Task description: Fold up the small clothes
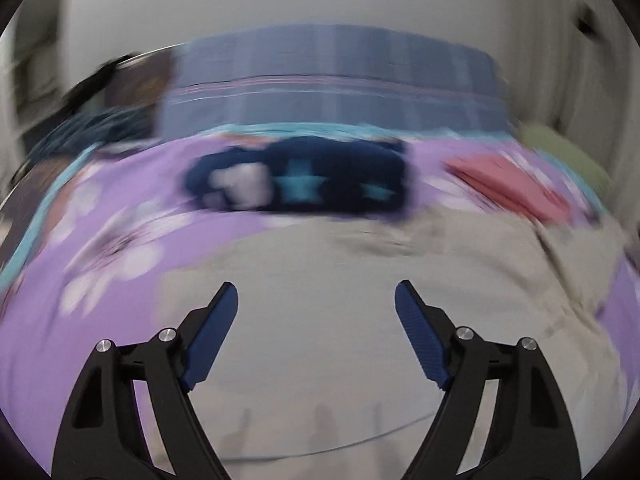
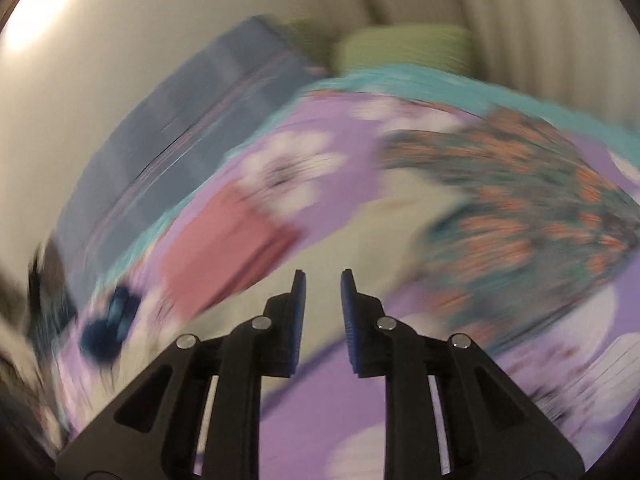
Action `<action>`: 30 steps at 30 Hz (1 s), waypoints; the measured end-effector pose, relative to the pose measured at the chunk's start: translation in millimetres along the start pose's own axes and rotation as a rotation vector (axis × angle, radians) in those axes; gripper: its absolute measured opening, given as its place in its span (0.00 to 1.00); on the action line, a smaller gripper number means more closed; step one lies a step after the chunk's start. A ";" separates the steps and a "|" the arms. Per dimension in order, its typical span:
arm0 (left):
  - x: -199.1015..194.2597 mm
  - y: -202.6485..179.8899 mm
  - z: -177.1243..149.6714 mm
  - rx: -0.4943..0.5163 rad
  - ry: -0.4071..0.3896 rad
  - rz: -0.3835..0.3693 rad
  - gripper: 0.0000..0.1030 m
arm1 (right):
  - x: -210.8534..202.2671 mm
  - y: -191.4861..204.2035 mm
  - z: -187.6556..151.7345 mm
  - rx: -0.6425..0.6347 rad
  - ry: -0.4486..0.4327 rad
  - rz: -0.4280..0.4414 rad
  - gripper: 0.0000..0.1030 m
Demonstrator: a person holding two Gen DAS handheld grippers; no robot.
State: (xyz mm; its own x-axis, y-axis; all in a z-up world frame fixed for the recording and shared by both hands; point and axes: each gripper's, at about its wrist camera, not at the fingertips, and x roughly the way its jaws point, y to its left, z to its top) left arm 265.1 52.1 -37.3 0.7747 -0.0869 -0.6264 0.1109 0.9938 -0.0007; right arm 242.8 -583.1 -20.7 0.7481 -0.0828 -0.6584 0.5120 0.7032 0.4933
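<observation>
Left gripper (image 1: 316, 296) hangs over the beige garment (image 1: 320, 352), jaws wide, nothing between them. Right gripper (image 2: 323, 280), jaws narrow and empty, over the purple floral bedspread (image 2: 320, 408). Pink folded piece (image 2: 228, 240) at ten o'clock, navy star garment (image 1: 304, 176) at twelve. All blurred.

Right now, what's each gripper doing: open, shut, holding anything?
Left gripper: open wide, empty, over the beige cloth.
Right gripper: jaws narrowly apart, nothing between them.
</observation>
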 end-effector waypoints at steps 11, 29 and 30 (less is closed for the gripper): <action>73.7 -47.7 -29.4 0.097 0.222 -0.047 0.89 | 49.0 -43.6 22.6 0.218 0.016 0.037 0.31; 61.1 -21.7 -31.9 -0.043 0.181 -0.207 0.99 | 24.5 258.2 -238.5 -0.541 0.367 0.667 0.02; 59.0 -15.7 -31.8 -0.075 0.172 -0.239 0.98 | 30.6 263.9 -264.0 -0.587 0.409 0.650 0.02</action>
State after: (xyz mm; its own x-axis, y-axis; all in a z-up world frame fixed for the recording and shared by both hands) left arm 289.3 33.5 -99.1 0.6146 -0.3124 -0.7243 0.2260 0.9495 -0.2177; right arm 289.4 -213.6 -60.8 0.5493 0.6211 -0.5590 -0.3252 0.7751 0.5417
